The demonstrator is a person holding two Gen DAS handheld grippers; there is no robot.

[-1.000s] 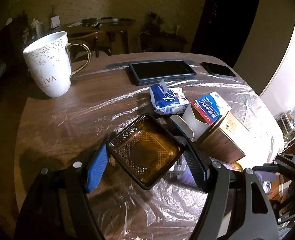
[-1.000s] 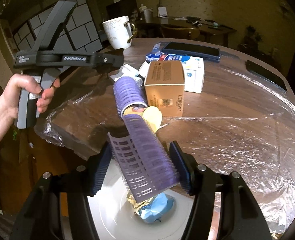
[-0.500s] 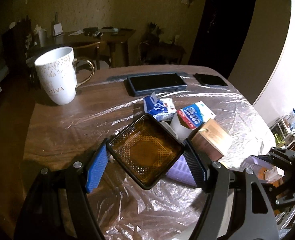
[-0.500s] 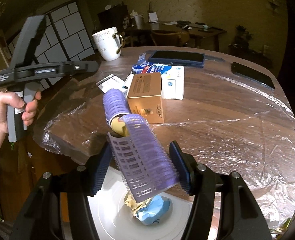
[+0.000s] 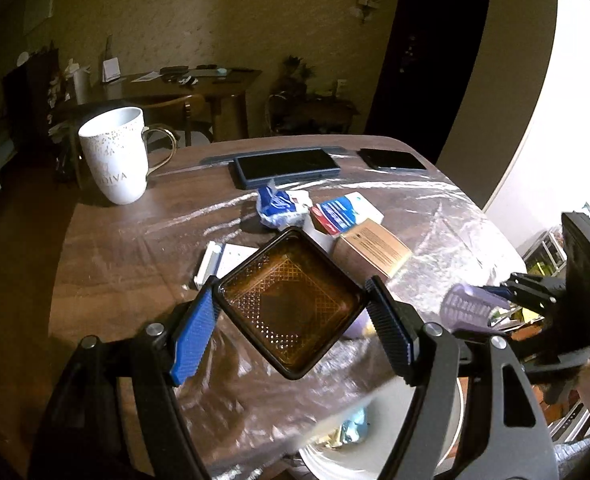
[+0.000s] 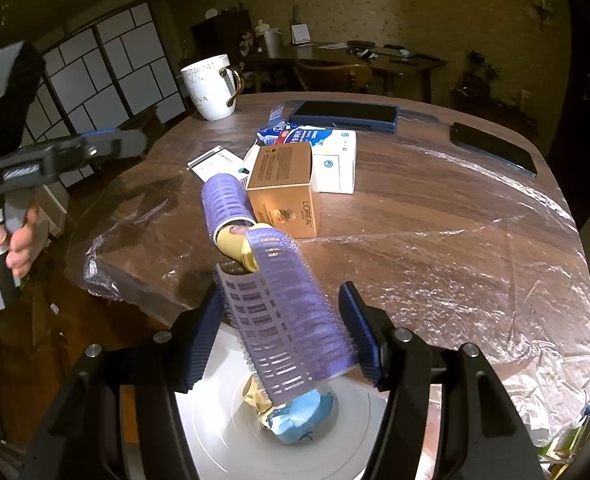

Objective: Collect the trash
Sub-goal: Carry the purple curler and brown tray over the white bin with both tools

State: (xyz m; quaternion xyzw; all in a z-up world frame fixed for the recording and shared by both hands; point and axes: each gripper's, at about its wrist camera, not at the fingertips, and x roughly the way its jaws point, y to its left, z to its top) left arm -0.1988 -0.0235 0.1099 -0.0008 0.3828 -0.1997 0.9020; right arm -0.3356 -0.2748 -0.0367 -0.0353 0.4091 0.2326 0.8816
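My left gripper [image 5: 291, 332] is shut on a square amber plastic tray [image 5: 291, 300], held above the table's near edge. My right gripper [image 6: 283, 332] is shut on a purple hair roller [image 6: 287, 320], held over a white bin [image 6: 223, 432] that has blue and yellow wrappers [image 6: 299, 420] in it. The bin also shows in the left wrist view [image 5: 379, 440], below the table edge. A second purple roller [image 6: 225, 204] lies on the table beside a gold box [image 6: 283, 192]. A blue-white packet [image 5: 279, 206] and a white-blue carton [image 6: 331, 152] lie behind.
The round wooden table [image 6: 435, 216] is covered in clear film. A white mug [image 5: 115, 156] stands at the far left. A dark tablet [image 5: 287, 166] and a phone [image 5: 391, 158] lie at the far side. A white card [image 5: 223, 260] lies near the tray.
My left gripper has drawn back and up from the table with the tray. My right gripper has pulled back over the bin with the roller.
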